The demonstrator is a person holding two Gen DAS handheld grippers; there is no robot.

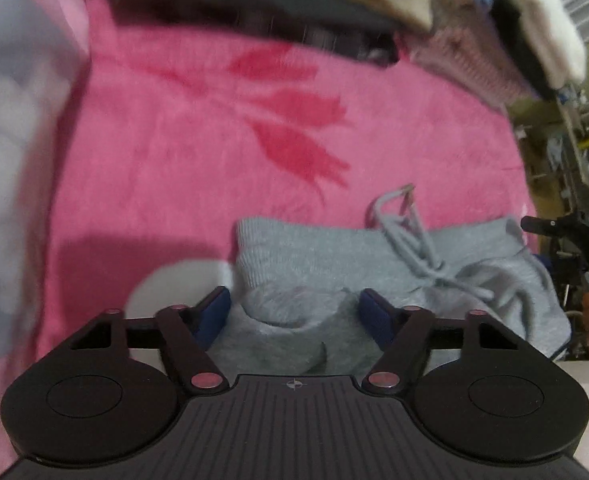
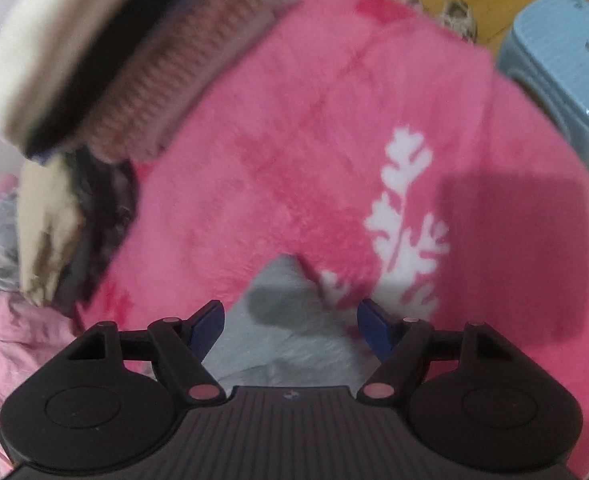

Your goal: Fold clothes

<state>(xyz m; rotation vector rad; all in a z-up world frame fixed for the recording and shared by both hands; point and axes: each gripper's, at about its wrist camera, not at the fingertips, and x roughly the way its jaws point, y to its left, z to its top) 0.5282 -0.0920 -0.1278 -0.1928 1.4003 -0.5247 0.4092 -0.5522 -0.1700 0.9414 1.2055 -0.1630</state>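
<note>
In the left wrist view, a blurred pale grey-and-pink cloth (image 1: 10, 152) fills the 9 o'clock edge, beside the fleecy pink blanket with darker red leaf prints (image 1: 222, 152) that covers the surface. At 12 o'clock a stack of folded dark and cream garments (image 1: 294, 4) lies on the blanket. The left gripper (image 1: 293, 318) has its blue-padded fingers (image 1: 213, 316) spread wide, gripping nothing, over the grey ribbed-waistband sweatpants (image 1: 334, 256), whose knotted grey drawstring (image 1: 422, 248) lies toward 3 o'clock. In the right wrist view, a pile of cream, black and knitted mauve clothes (image 2: 106, 72) sits at 10 o'clock. The right gripper (image 2: 288, 328) is likewise spread apart, grey fabric showing between its fingers at 6 o'clock. A light blue plastic stool (image 2: 566, 72) stands on the wooden floor at 2 o'clock.
</note>
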